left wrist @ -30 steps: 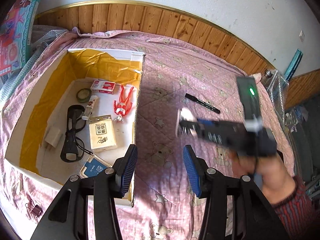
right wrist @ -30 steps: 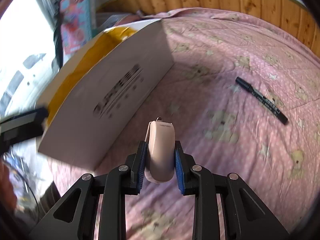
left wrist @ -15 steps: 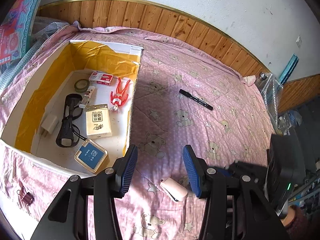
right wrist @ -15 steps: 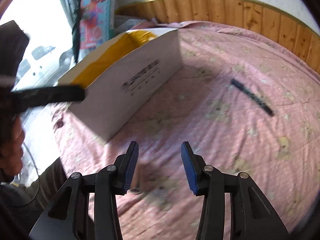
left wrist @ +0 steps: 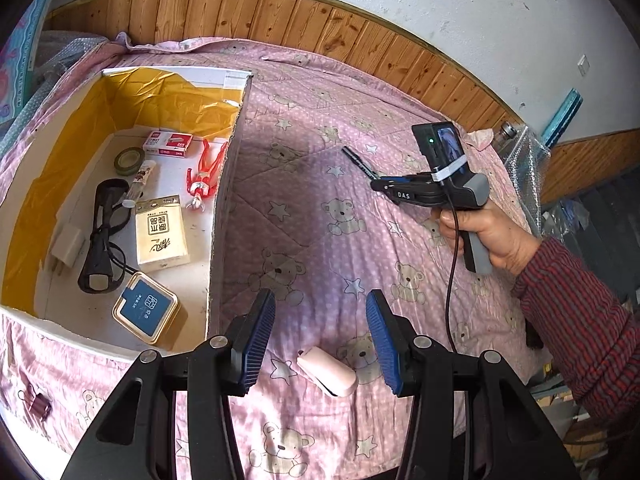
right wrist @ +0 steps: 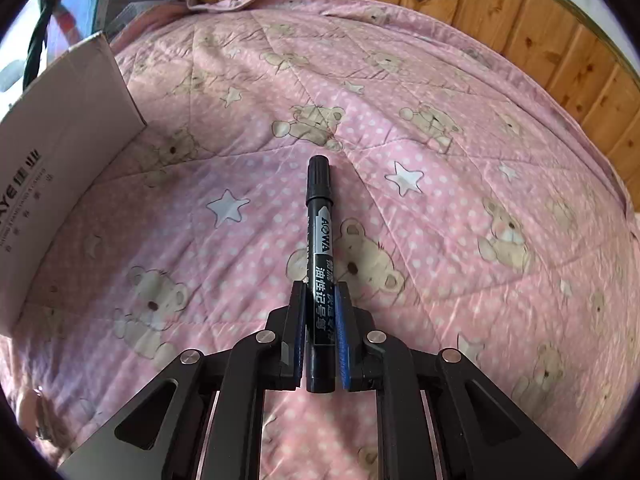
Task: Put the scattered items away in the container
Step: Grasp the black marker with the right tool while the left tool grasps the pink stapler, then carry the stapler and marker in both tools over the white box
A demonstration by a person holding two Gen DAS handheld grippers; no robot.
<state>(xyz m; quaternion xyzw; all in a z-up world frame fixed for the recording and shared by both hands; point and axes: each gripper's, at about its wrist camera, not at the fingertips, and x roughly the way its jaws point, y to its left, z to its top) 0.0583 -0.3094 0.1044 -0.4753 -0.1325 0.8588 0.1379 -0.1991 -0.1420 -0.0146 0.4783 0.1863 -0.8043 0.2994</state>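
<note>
Left tongs (left wrist: 320, 336) are hanging wide apart, gripping nothing. Right tongs (right wrist: 320, 334) are clamping tight, carried level by a hand (left wrist: 486, 236) in a striped sleeve (left wrist: 580, 320).

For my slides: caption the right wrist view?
Right gripper shut on a black marker over the pink quilt, box at left.

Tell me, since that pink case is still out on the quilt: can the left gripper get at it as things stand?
Probably yes. The left gripper is open, and the pink case lies on the quilt between its fingers with nothing over it. The right gripper is away, shut on the black marker.
</note>
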